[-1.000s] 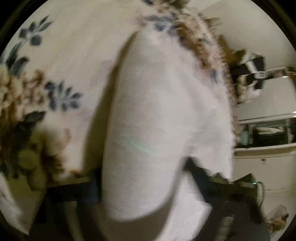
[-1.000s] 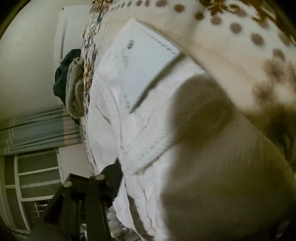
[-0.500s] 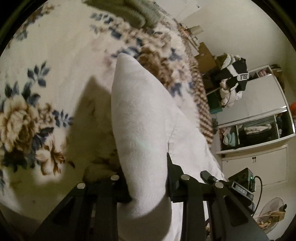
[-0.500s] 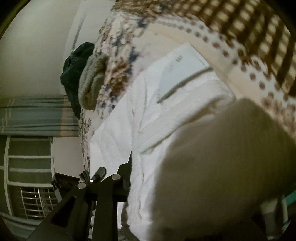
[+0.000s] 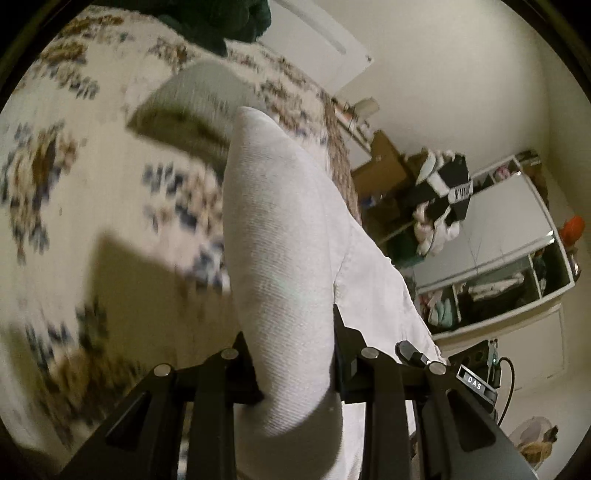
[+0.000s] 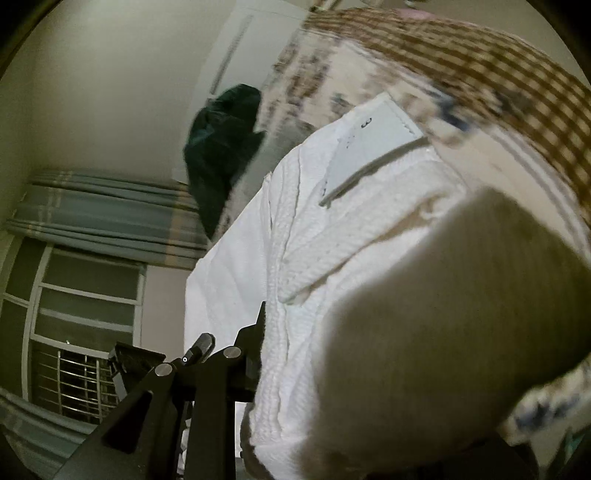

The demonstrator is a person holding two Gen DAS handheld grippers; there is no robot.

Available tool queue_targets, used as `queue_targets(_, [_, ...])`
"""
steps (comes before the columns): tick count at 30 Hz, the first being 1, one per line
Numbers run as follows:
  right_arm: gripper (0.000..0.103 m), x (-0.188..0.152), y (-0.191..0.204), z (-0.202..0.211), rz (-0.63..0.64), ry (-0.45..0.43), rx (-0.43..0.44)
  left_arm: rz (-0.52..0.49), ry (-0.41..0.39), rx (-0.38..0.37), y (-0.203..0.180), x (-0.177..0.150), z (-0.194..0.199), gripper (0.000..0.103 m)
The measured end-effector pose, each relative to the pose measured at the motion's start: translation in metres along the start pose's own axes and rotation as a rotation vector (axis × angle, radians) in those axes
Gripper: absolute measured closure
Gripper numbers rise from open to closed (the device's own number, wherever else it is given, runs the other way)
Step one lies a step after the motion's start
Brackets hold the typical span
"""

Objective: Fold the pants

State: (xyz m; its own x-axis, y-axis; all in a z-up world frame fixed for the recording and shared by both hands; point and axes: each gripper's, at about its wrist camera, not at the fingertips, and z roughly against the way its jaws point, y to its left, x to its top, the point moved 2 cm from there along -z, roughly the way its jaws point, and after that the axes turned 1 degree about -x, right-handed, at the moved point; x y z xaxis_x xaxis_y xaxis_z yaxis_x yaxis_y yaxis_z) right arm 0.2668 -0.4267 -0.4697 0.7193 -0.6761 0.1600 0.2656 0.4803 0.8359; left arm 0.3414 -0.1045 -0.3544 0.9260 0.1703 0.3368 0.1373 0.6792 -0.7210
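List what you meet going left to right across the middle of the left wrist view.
Floral bedspread → white pants held up in the jaws → pile of clothes → white cabinet.

bed with a cream floral bedspread, blue and brown flowers, brown checked border along its edge. folded grey-green knit garment lies on it at 11 o'clock in the left wrist view. dark green bundle of clothing at 12 o'clock, at the far edge. white pants partly rest on the spread.
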Motion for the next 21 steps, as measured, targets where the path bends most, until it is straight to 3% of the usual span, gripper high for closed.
queue_targets(5, [0.079, 0.065, 0.061, -0.077, 0.033, -0.046, 0.046, -0.022, -0.050, -0.022, 0.020, 0.103, -0.006, 0.078])
queue_targets(12, [0.079, 0.154, 0.113, -0.208, 0.051, -0.090, 0.077, -0.062, -0.077, -0.023, 0.070, 0.246, -0.044, 0.078])
queue_targets(18, [0.079, 0.221, 0.118, -0.323, 0.064, -0.103, 0.063, -0.036, -0.051, -0.019, 0.139, 0.337, -0.110, 0.078])
queue_targets(21, [0.079, 0.243, 0.104, -0.371, 0.063, -0.090, 0.031, -0.022, -0.014, 0.006, 0.174, 0.362, -0.143, 0.078])
